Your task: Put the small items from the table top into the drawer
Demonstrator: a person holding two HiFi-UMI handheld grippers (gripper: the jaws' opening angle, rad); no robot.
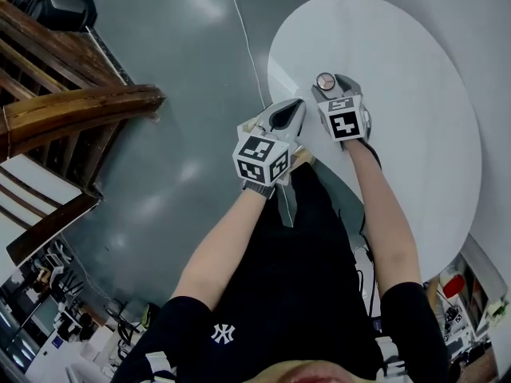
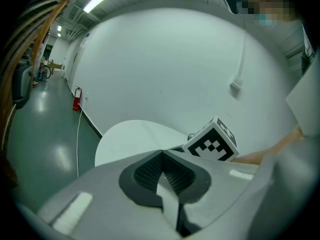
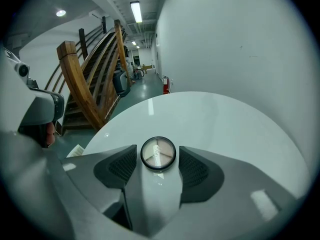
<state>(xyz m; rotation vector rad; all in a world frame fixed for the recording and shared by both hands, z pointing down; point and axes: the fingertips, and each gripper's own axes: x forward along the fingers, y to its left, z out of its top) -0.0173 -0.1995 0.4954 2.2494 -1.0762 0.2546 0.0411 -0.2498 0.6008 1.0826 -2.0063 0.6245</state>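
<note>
While left gripper (image 2: 162, 159) points near-level, jaws together, right gripper (image 1: 329, 86) tilts down, jaws apart flanking round compact (image 3: 158, 154).

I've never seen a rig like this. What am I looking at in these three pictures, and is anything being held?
There is no robot here: a person holds a two-jaw gripper in each hand. The cubes with black-and-white squares are parts of those grippers. The head view comes from a camera on the person's head, looking down on the arms and a round white table. The other two views come from cameras riding on each gripper, looking along its jaws. The only item I can see on the table is a small round makeup compact. The right gripper has its jaws open on either side of it, not pressing it. The left gripper is shut and empty, beside the right one. No drawer shows.
</note>
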